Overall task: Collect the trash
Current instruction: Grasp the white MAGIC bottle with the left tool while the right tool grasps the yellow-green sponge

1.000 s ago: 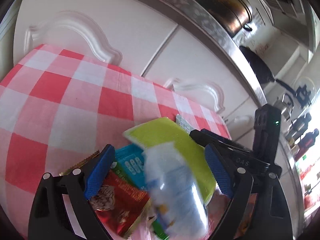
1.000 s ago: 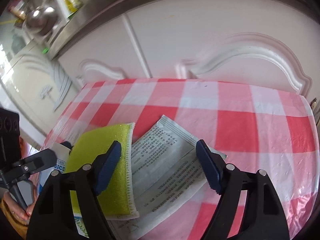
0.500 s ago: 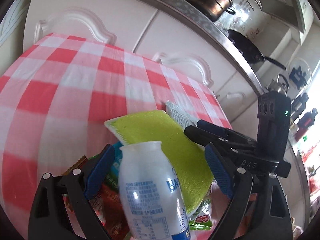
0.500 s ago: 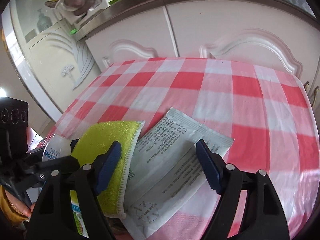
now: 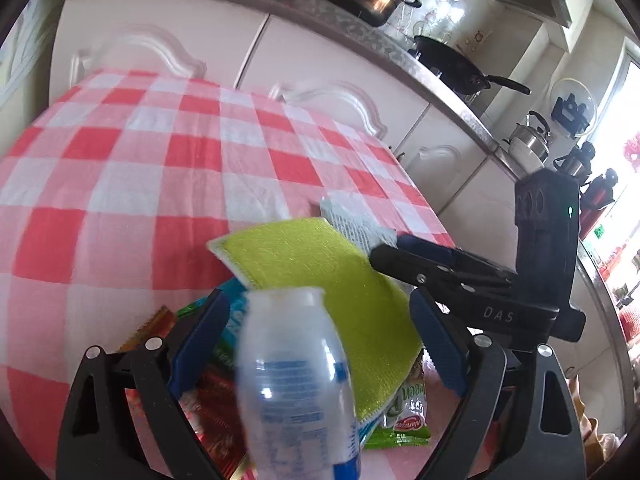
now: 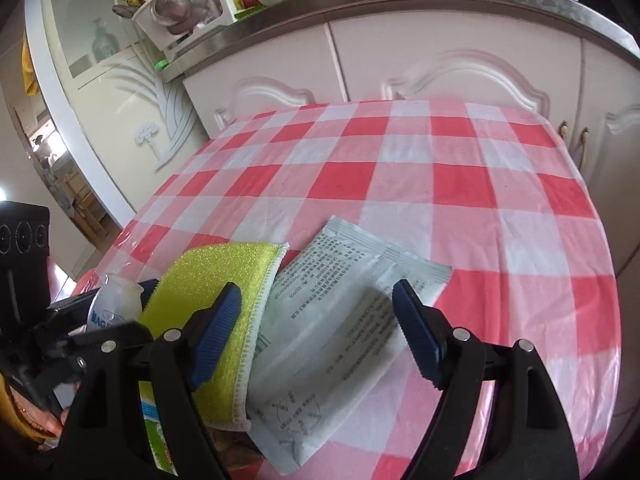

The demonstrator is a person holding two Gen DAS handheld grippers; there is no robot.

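- A small white plastic bottle [image 5: 298,384] with blue print stands upright between the pads of the left gripper [image 5: 320,348], neck up and long axis vertical; both blue ribbed pads stand clear of it, the jaws wide.
- Behind it a yellow-green sponge cloth [image 5: 320,280], coarse-woven with a white stitched edge, lies flat, its long side running away from the camera toward the right gripper [image 6: 320,340].
- A pale, flat paper sachet [image 6: 340,328] covered in fine print lies slantwise just beside the cloth, one corner pointing toward the far table edge; it sits under the right gripper's opening jaws, pads not on it.
- Glossy red, teal and green snack wrappers [image 5: 404,412] lie crumpled under the cloth.
- All rest at the near edge of a red-and-white checked tablecloth [image 6: 440,184] under clear plastic film.
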